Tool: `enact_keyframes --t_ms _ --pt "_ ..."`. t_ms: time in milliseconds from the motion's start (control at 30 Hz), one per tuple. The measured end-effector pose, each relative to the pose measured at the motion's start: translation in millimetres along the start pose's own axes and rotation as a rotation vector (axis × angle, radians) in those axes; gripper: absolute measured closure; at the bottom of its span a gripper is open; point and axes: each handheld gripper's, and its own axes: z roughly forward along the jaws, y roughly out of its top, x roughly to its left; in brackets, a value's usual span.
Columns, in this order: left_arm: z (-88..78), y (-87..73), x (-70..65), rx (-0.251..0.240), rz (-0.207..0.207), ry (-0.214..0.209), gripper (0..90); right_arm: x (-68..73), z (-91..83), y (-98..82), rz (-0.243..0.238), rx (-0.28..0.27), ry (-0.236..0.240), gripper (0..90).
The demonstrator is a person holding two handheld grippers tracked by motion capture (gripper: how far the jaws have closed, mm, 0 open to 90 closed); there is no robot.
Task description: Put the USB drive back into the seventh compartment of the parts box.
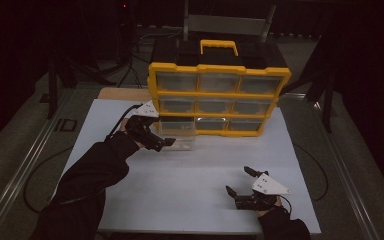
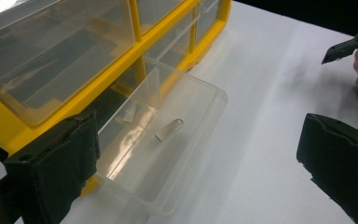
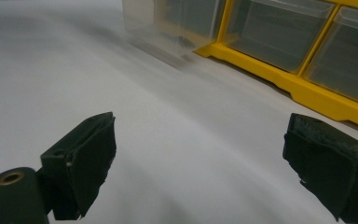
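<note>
Setting: a darkened lab or test bay arranged as a recording station.

A white bench (image 1: 190, 185) stands among black surroundings, with metal floor rails (image 1: 25, 165) along its left side, cables (image 1: 40, 170) trailing across grey flooring, and stand legs (image 1: 52, 85) beyond the far corners. A yellow parts organizer (image 1: 219, 97) with clear drawers stands at the far edge.

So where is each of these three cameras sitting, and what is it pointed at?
High view: above the person's side, looking forward and down on the white table and yellow organizer; both sleeves and hand-held grippers show.
Left gripper view: rides the left hand-held gripper, facing the pulled-out clear drawer holding a small metal piece.
Right gripper view: rides the right hand-held gripper, looking low across the table.
All three share the organizer.
</note>
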Motion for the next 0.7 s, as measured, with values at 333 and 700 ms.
enact_keyframes --t_ms 333,700 --pt "-12.3 -12.9 -7.2 -0.009 0.01 0.012 0.3 1.9 1.3 1.1 -0.01 0.002 0.005 9.5" --pt "-24.9 -30.8 -8.0 -0.003 -0.003 0.024 0.4 1.1 1.6 1.0 -0.008 0.002 0.001 9.6"
